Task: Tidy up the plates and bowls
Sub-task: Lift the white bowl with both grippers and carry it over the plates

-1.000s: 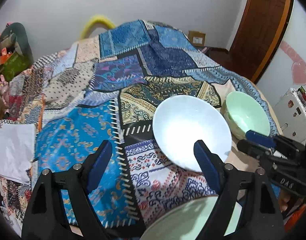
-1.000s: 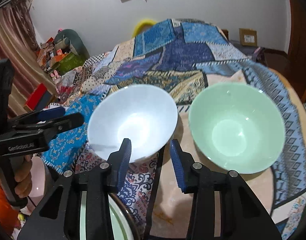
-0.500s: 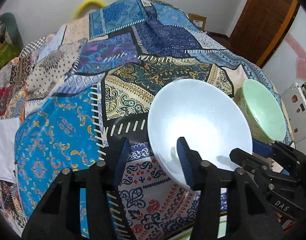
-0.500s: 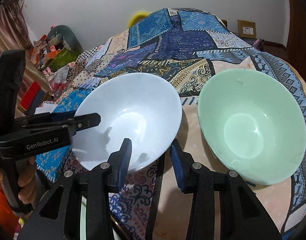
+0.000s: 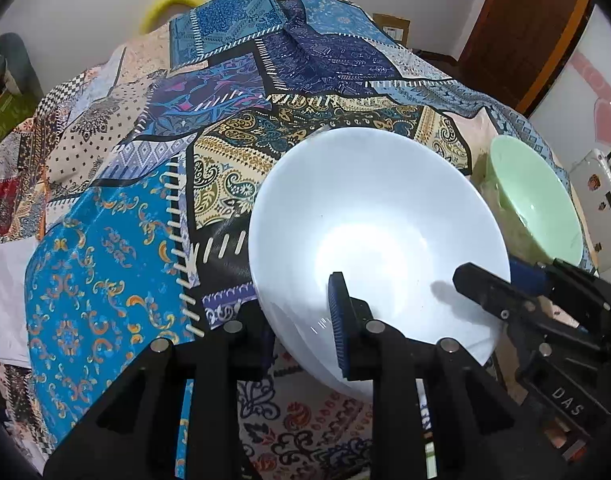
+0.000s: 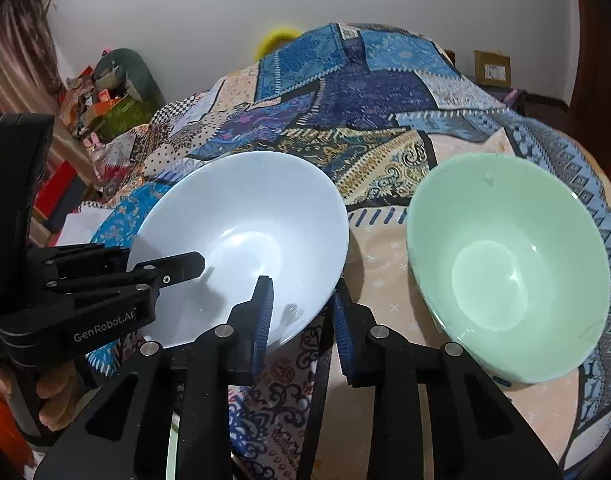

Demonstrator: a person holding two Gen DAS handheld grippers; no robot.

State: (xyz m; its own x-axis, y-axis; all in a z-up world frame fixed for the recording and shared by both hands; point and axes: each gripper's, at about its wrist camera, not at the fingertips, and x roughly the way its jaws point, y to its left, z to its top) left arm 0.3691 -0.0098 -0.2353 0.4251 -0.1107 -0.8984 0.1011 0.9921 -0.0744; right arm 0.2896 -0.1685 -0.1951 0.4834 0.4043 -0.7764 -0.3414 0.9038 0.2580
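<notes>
A white bowl (image 5: 377, 232) (image 6: 241, 236) sits on the patchwork tablecloth (image 5: 105, 260). My left gripper (image 5: 301, 308) is shut on its near rim: one blue pad lies inside the bowl, and the other finger is hidden under the rim. The right wrist view shows it at the bowl's left edge (image 6: 185, 268). My right gripper (image 6: 301, 304) straddles the rim on the other side. Its jaws are closing, with a strip of cloth still showing between the rim and the outer pad. A mint green bowl (image 6: 505, 264) (image 5: 533, 200) stands just right of the white one.
A person's hand (image 6: 53, 400) holds the left gripper's handle. A pale green plate edge (image 6: 172, 448) shows under my right gripper. White paper (image 5: 5, 288) lies at the table's left edge. Clutter (image 6: 105, 100) and a wooden door (image 5: 525, 32) lie beyond the table.
My left gripper has come down and forward, and its wide-open jaws have closed onto the white bowl's rim. My right gripper's jaws have narrowed around the rim without the hand shifting much.
</notes>
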